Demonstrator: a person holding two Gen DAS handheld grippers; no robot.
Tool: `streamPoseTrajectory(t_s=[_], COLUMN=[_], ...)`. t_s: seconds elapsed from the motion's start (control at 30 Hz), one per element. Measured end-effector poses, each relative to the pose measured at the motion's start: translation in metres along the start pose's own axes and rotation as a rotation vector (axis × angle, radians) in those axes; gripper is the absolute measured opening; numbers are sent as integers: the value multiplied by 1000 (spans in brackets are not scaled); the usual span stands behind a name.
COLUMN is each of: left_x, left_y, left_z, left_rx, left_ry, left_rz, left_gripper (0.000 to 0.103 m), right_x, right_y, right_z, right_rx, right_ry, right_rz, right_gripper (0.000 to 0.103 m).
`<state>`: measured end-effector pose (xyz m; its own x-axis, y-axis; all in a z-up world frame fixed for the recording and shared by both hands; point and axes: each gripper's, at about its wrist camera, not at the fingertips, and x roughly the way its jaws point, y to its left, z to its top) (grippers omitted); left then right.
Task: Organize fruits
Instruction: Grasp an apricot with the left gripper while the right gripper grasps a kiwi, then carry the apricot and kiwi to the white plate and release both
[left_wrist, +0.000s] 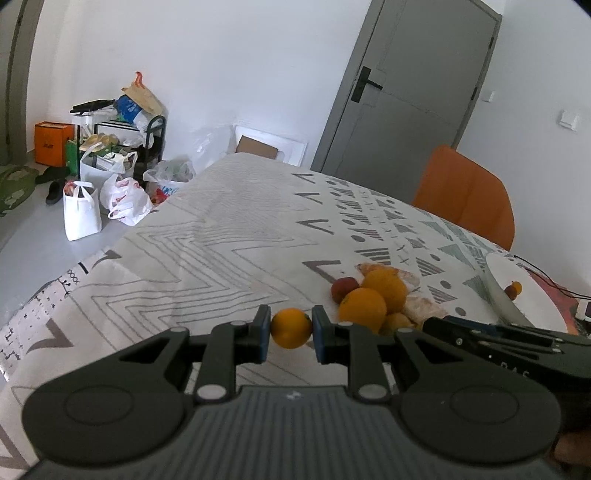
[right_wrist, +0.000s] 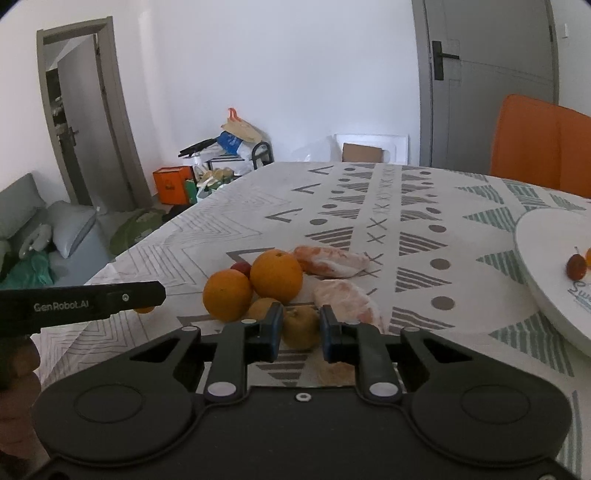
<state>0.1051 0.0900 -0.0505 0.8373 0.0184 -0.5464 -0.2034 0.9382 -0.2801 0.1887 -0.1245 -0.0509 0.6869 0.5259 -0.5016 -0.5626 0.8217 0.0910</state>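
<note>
My left gripper (left_wrist: 290, 328) is shut on a small orange fruit (left_wrist: 291, 328), held just above the patterned tablecloth (left_wrist: 221, 236). My right gripper (right_wrist: 301, 326) has its pads on both sides of a brownish-yellow fruit (right_wrist: 301, 326) that sits at the near edge of the pile. The pile holds two large oranges (right_wrist: 276, 275) (right_wrist: 227, 294), a small red fruit (right_wrist: 241, 266) and peeled citrus pieces (right_wrist: 332, 260). It also shows in the left wrist view, to the right of my held fruit (left_wrist: 364, 308). A white plate (right_wrist: 546, 258) at the right carries a small red fruit (right_wrist: 576, 266).
An orange chair (right_wrist: 539, 144) stands behind the table at the right. A grey door (left_wrist: 410, 92) is behind it. Bags and a rack (left_wrist: 110, 162) crowd the floor at the far left. A sofa with cushions (right_wrist: 44, 229) sits left of the table.
</note>
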Motion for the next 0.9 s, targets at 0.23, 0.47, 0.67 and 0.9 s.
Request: streamPoseTrajectory(t_s=[0.23, 0.47, 0.67, 0.9], left_x=[4, 5, 8, 9], left_y=[-17, -44, -72, -107], left_z=[2, 4, 5, 18], left_rx=[32, 78, 148, 241], left_ry=[12, 14, 25, 1], left_rz=[-22, -70, -114, -138], left_gripper=[22, 22, 22, 22], right_x=[-23, -41, -55, -78], right_y=[-15, -38, -60, -90], right_z=[1, 0, -4, -12], right_rx=[39, 82, 139, 193], right_ry=[-58, -109, -156, -215], right_rz=[-32, -86, -141, -183], right_gripper=[19, 19, 19, 19])
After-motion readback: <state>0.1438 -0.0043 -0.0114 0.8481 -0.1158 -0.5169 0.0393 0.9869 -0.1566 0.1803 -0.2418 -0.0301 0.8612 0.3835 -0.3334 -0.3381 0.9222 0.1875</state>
